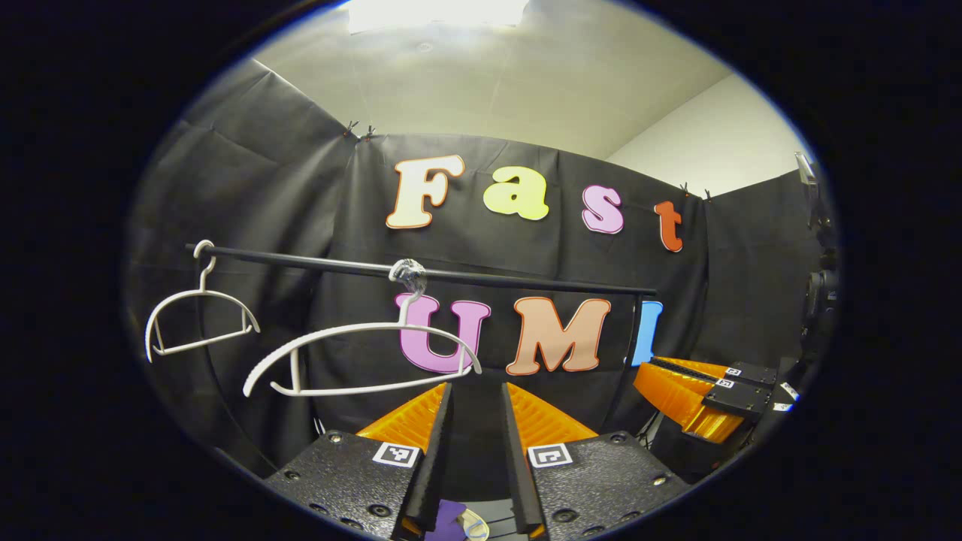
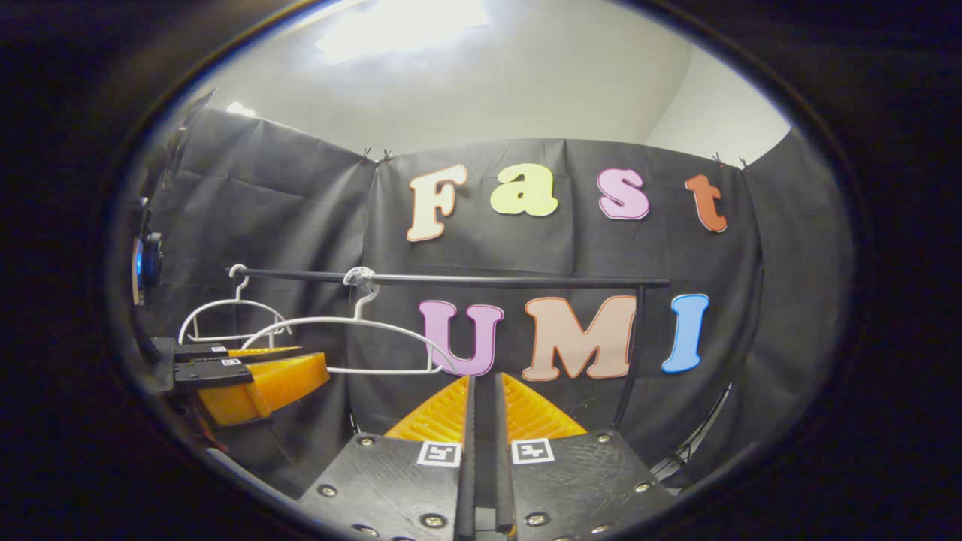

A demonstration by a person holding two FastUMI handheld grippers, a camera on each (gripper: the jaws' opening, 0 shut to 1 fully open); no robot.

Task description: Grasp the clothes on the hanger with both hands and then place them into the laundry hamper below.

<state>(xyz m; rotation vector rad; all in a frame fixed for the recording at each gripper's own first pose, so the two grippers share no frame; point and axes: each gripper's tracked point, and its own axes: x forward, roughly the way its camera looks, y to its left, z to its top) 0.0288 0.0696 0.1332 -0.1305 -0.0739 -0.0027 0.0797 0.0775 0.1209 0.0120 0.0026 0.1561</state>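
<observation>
Two white hangers hang bare on a black rail [image 1: 526, 282]: the near hanger [image 1: 361, 327] and a smaller far hanger [image 1: 199, 294]. The right gripper view shows the same near hanger [image 2: 338, 321] and far hanger [image 2: 225, 304]. My left gripper [image 1: 477, 387] points at the rail, below it, its orange fingers a little apart with nothing between them. Low down between them shows a scrap of purple fabric [image 1: 447, 518]. My right gripper [image 2: 485, 377] has its fingers almost together and holds nothing. It sits to the right of the left one [image 1: 639, 372]; the left gripper [image 2: 316, 357] appears below the hangers.
The rail [image 2: 526, 281] runs across the booth on a black upright post [image 2: 635, 353] at its right end. Black cloth walls close in the back and both sides. A dark device [image 2: 150, 259] is mounted on the left wall.
</observation>
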